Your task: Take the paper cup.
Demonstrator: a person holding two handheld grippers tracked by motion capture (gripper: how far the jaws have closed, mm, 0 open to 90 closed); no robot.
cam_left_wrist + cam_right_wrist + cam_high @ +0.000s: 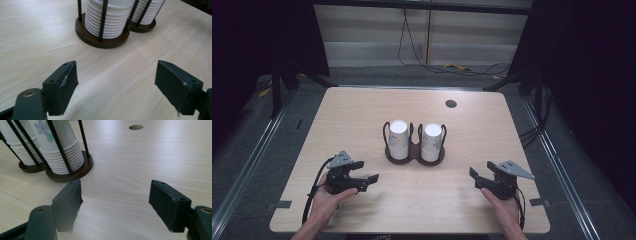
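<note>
Floral print on the cups (47,135) (right gripper view) escapes the high view.

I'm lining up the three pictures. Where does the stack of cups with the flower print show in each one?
High view: flowered cup stack at the centre, right half of the holder.
Left gripper view: top edge, the farther stack.
Right gripper view: upper left, the nearer stack.
Shared landmark: the dark wooden holder base.

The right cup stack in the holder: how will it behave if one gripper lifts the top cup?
The cup stack looks like thin paper, so probably light and easy to crush. The cups nest tightly, so several may rise together. The holder rods should stop tipping.
</note>
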